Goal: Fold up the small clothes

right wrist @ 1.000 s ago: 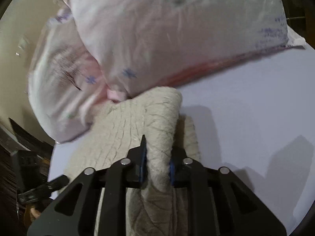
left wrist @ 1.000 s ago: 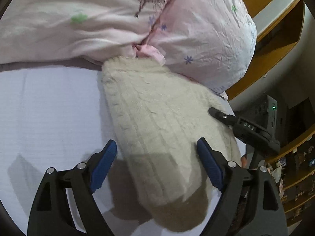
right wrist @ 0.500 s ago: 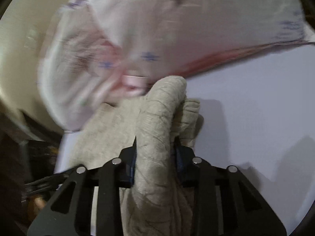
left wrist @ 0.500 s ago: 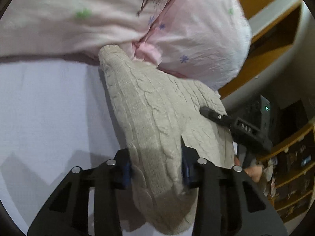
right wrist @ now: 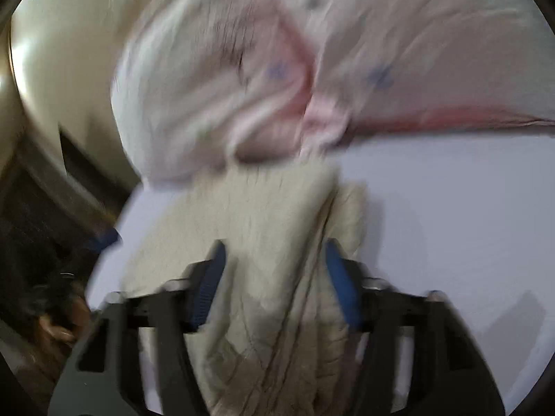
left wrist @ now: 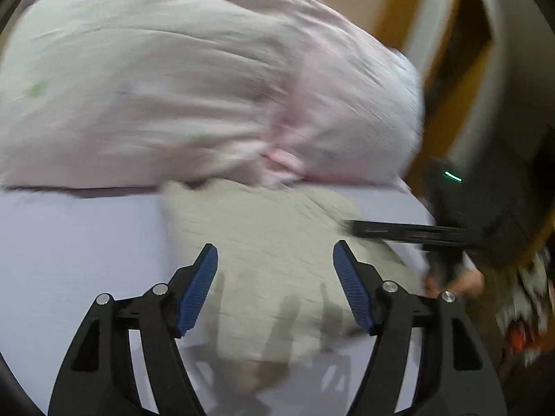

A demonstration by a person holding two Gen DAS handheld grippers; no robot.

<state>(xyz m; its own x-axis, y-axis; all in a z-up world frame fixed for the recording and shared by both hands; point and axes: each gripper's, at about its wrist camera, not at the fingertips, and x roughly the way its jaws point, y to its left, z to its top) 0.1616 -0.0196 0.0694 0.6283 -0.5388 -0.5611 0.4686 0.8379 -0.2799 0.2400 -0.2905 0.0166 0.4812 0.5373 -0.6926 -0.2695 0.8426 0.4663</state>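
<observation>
Both views are blurred. A puffy pink floral duvet point(left wrist: 208, 79) crowds the far side, its edge touching the cream cable-knit sweater point(left wrist: 277, 260) that lies bunched on my pale lavender bed sheet point(left wrist: 76, 242). My left gripper point(left wrist: 275, 277) hangs above the knit, jaws spread. My right gripper point(right wrist: 274, 277) straddles a raised fold, jaws parted.
</observation>
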